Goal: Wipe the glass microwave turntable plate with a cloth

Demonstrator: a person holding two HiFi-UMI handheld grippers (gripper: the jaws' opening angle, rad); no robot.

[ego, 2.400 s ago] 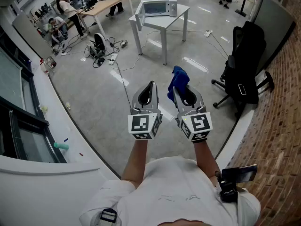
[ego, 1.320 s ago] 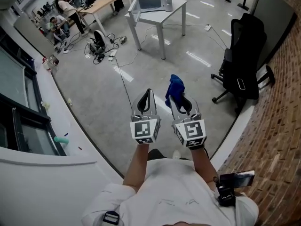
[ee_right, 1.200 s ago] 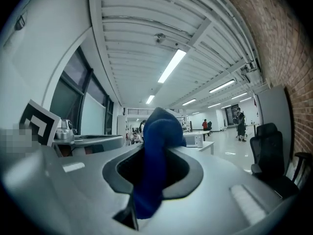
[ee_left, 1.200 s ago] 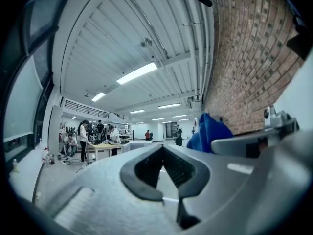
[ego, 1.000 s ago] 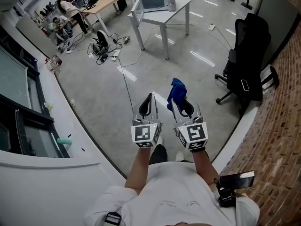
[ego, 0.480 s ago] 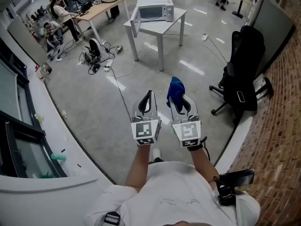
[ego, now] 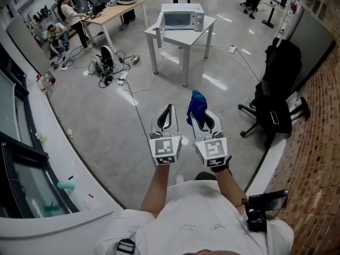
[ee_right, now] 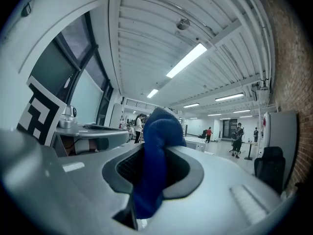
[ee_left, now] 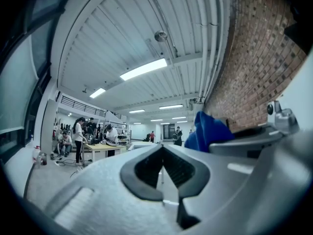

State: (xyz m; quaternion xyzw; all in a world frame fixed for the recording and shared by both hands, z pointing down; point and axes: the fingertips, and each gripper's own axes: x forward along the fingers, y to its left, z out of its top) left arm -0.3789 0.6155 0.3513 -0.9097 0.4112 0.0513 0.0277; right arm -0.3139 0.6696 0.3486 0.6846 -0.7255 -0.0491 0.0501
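Observation:
I hold both grippers out in front of me at chest height, side by side. My right gripper (ego: 197, 110) is shut on a blue cloth (ego: 197, 103), which bunches up past its jaws (ee_right: 157, 151). My left gripper (ego: 168, 109) is shut with nothing between its jaws (ee_left: 164, 156). Far ahead a white microwave (ego: 182, 15) with its door ajar stands on a small white table (ego: 183, 33). The glass turntable plate cannot be made out at this distance.
A black office chair (ego: 277, 92) with a dark garment stands to the right by a brick wall (ego: 313, 158). Cables and gear (ego: 109, 62) lie on the floor at left. People work at a wooden desk (ego: 114, 9) at the far left. A curved white ledge (ego: 53, 142) runs along my left.
I have walked toward the table with the microwave, and both grippers moved along with me. The cloth stays clamped in the right gripper, and the left gripper stays shut.

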